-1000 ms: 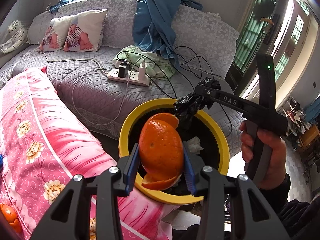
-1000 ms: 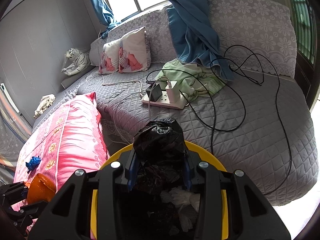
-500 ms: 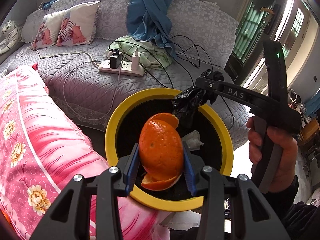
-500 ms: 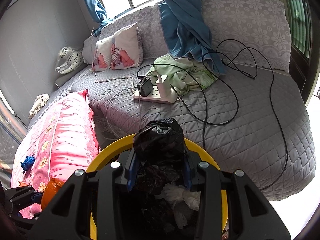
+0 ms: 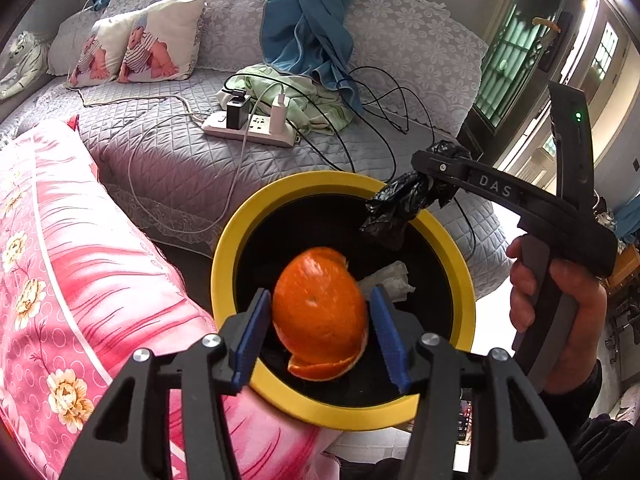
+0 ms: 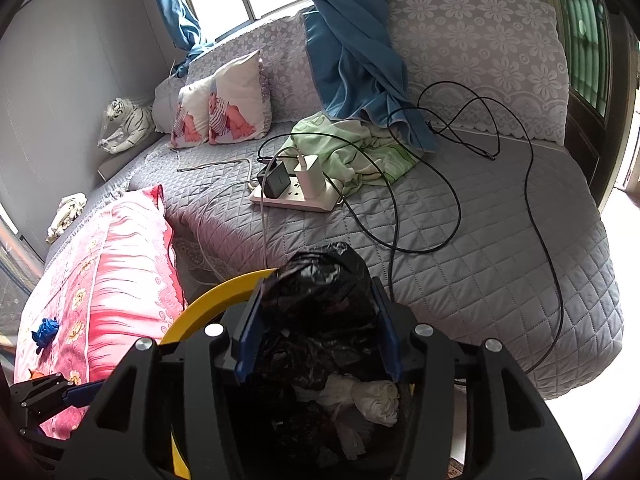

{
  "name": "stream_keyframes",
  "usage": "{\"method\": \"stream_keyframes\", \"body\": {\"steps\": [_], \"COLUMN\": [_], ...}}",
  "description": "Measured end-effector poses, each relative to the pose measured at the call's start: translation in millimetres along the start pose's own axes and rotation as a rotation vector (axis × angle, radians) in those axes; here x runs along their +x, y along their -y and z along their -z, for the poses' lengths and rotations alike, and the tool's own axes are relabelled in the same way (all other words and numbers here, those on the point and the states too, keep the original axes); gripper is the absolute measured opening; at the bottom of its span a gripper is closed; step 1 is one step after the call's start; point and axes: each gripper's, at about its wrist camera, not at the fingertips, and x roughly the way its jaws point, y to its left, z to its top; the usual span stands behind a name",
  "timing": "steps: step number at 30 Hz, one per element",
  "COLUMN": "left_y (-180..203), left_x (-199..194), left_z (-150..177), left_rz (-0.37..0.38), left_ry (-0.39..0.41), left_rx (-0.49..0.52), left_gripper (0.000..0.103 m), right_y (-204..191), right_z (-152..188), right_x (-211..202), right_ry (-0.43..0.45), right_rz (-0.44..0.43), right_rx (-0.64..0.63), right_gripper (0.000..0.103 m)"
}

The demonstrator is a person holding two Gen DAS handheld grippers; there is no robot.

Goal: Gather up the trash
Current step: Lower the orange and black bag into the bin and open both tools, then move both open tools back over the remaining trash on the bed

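My left gripper [image 5: 320,336] is over the yellow-rimmed trash bin [image 5: 240,236]. Its jaws stand apart, with gaps on both sides of the orange peel [image 5: 320,316], which is blurred between them above the bin's black inside. My right gripper [image 6: 316,332] is shut on the black bin liner [image 6: 320,280] at the bin's rim [image 6: 208,300]; it also shows in the left wrist view [image 5: 424,184], holding the liner [image 5: 400,208] at the far right rim. White crumpled tissue [image 5: 388,280] lies inside the bin.
A pink floral pillow [image 5: 80,264] presses against the bin's left side. A grey quilted sofa [image 6: 480,240] behind carries a power strip [image 6: 296,196], black cables [image 6: 440,200], a green cloth [image 6: 352,152] and a blue scrap [image 6: 45,330] on the pillow.
My left gripper's jaws have opened and the orange peel has come loose and blurred over the bin. The right gripper has stayed shut on the liner.
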Motion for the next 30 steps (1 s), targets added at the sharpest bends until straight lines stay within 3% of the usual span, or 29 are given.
{"method": "stream_keyframes", "body": {"steps": [3,15,23,30], "left_y": [-5.7,-49.3,-93.8,-147.9], "left_x": [-5.9,-37.4,-91.0,-143.2], "left_z": [0.1,3.9,21.9,60.5], "left_rz": [0.003,-0.034,-0.142,-0.273], "left_ry": [0.022,0.082,0.158,0.186], "left_rx": [-0.02,-0.119,-0.167,-0.248], "left_gripper": [0.072,0.073,0.077,0.077], "right_y": [3.0,-15.9,-83.4,-156.1], "right_z": [-1.4,-5.5,-3.4,6.2], "right_x": [-1.0,-8.3,-6.9,0.0], "right_ry": [0.007,0.017,-0.015,-0.072], "right_rz": [0.004,-0.08,-0.241,-0.37], "right_rx": [0.018,0.002,-0.102,-0.212], "right_gripper": [0.054,0.055,0.061,0.061]}}
